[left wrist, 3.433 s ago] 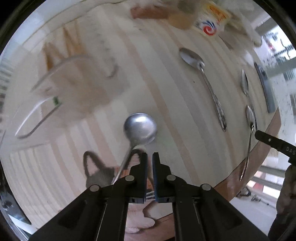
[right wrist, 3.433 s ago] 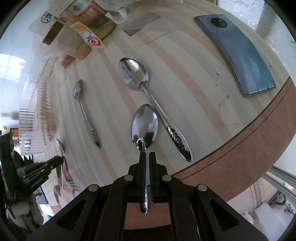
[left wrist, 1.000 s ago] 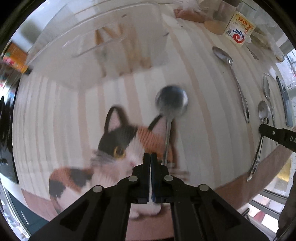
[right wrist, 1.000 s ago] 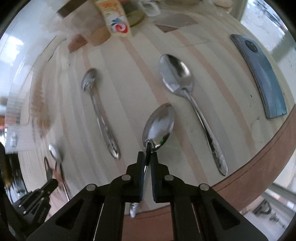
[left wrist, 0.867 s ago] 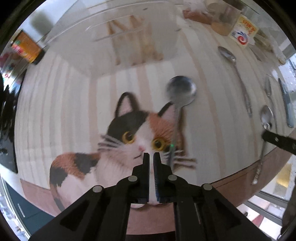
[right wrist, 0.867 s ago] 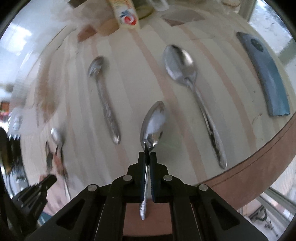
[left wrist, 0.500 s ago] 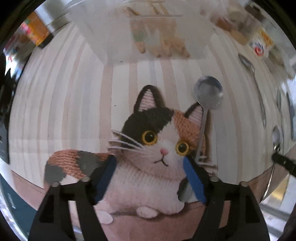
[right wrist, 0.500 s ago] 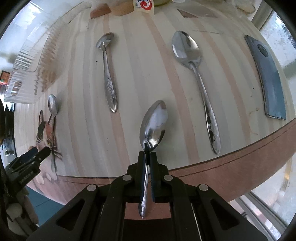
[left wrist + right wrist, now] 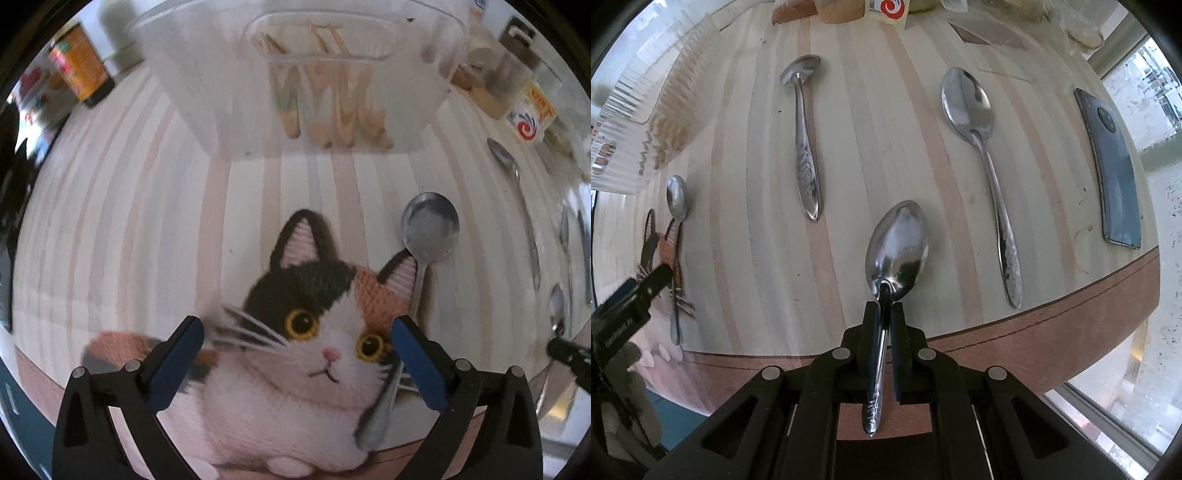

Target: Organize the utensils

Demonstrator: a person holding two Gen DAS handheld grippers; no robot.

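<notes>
Two grippers hang over a striped table (image 9: 871, 122). The right gripper (image 9: 884, 314) points down with its jaws pinched on the neck of a spoon (image 9: 897, 243), whose bowl sticks out past the fingertips while the handle runs back between the fingers. The left gripper (image 9: 295, 350) is opening, its jaws spread wide with nothing between the pads, above a cat picture (image 9: 295, 350). A round spoon (image 9: 430, 227) lies on the table, its handle crossing the cat's ear. Two more spoons lie flat: a patterned one (image 9: 805, 147) and a long one (image 9: 979, 147). A phone (image 9: 1115, 166) lies near the edge. A clear container (image 9: 303, 74) stands beyond the cat.
</notes>
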